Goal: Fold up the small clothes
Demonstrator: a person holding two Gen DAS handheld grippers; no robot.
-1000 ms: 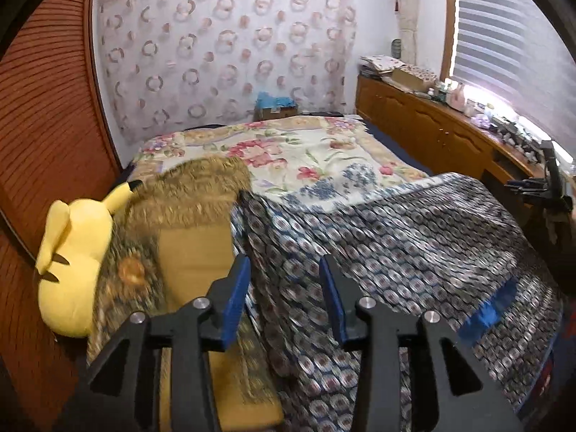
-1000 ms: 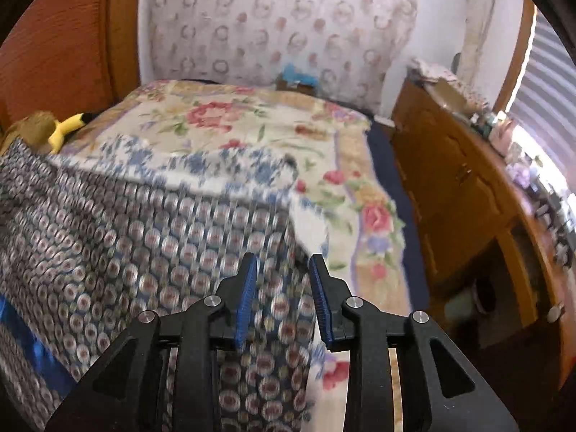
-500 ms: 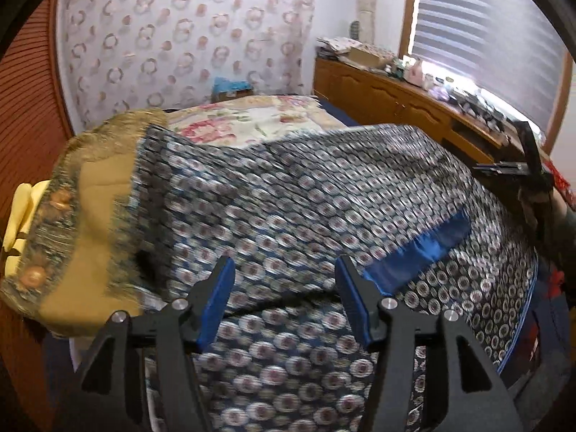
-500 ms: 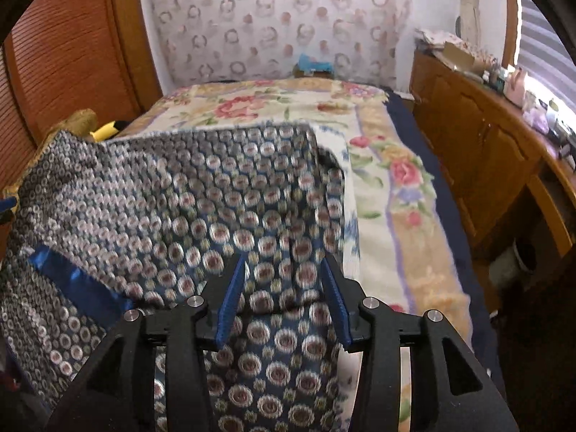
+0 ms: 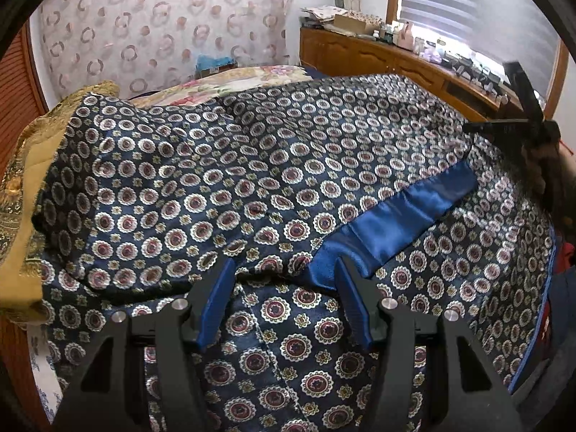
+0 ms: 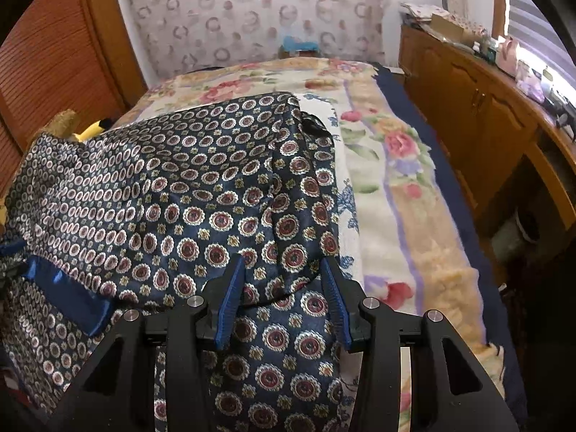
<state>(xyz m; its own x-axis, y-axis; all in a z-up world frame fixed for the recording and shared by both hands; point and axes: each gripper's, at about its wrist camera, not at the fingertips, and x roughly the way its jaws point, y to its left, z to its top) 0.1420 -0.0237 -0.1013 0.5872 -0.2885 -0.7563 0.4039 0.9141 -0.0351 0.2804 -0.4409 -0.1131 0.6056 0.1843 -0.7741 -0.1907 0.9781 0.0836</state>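
Garment (image 5: 273, 180): navy patterned cloth with a plain blue band (image 5: 399, 223), folded over on itself and spread across the near part of the floral bed cover (image 6: 388, 165). My left gripper (image 5: 284, 306) hangs over its near fold, jaws parted after just opening, cloth beneath them but neither pad pressing it. My right gripper (image 6: 284, 295) stands likewise at the garment's right edge, jaws apart after opening, gripping nothing. Gold fringed cloth (image 5: 25, 194) lies at far left; wooden cabinets (image 6: 478, 104) line the right.
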